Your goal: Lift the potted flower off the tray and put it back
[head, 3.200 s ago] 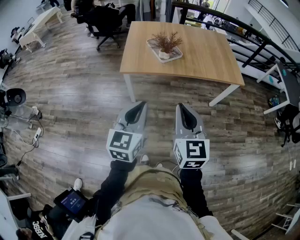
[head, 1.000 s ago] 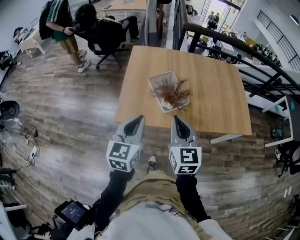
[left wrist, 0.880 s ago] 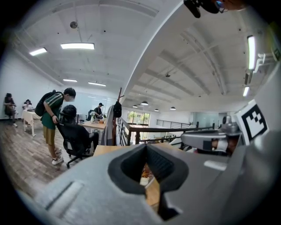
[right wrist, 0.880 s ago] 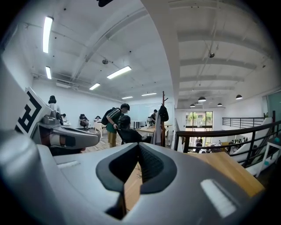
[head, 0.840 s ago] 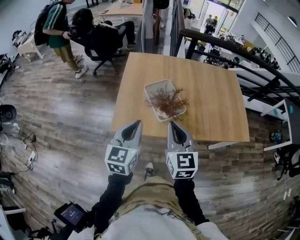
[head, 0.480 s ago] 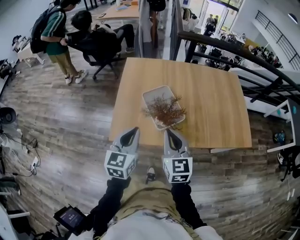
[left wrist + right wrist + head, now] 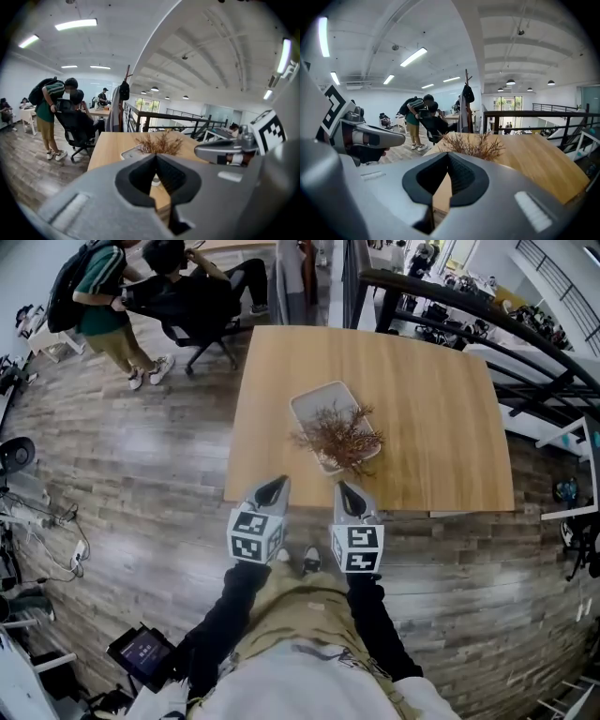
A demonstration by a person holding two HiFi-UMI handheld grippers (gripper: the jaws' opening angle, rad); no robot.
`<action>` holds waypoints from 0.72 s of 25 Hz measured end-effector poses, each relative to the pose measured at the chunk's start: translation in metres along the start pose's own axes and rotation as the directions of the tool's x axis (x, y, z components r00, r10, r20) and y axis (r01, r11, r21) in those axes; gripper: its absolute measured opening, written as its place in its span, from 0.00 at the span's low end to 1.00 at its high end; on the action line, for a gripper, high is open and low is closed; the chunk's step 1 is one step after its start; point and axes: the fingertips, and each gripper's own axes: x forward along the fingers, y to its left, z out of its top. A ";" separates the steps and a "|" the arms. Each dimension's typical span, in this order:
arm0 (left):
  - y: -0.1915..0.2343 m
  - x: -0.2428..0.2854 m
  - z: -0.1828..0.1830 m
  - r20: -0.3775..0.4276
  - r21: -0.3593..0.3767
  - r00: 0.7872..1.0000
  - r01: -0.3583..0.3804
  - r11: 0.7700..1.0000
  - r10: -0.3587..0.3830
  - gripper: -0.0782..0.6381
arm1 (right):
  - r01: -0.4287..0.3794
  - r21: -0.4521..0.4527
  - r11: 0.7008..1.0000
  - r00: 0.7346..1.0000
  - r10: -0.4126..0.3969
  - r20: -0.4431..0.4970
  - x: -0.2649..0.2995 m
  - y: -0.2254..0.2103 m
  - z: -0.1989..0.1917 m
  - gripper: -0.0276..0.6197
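- Left gripper (image 7: 274, 488) and right gripper (image 7: 347, 495): jaws pressed together on both, nothing between them, touching nothing.
- The tabletop (image 7: 431, 399) lay well ahead moments ago; now both tips hang at its near edge.
- The potted flower (image 7: 339, 435) stands in the white tray (image 7: 317, 407), at its near-right end.

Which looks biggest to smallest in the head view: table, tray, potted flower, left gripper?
1. table: by far the largest.
2. tray: spreads wider than the plant on it.
3. potted flower and left gripper: about alike; the gripper is much nearer the camera, so I won't rank them.
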 end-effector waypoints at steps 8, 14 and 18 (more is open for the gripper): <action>0.021 0.020 -0.045 -0.110 -0.059 0.994 0.005 0.998 -0.012 0.11 | 0.016 0.054 0.998 0.989 -0.008 -0.145 0.046 -0.002 -0.064 0.05; 0.035 0.039 -0.064 -0.129 -0.055 0.991 0.024 0.998 -0.031 0.11 | 0.029 0.065 0.997 0.985 -0.017 -0.172 0.079 -0.007 -0.091 0.08; 0.042 0.054 -0.074 -0.120 -0.025 0.992 0.040 0.999 -0.043 0.11 | 0.052 0.072 0.996 0.982 -0.038 -0.184 0.104 -0.016 -0.115 0.14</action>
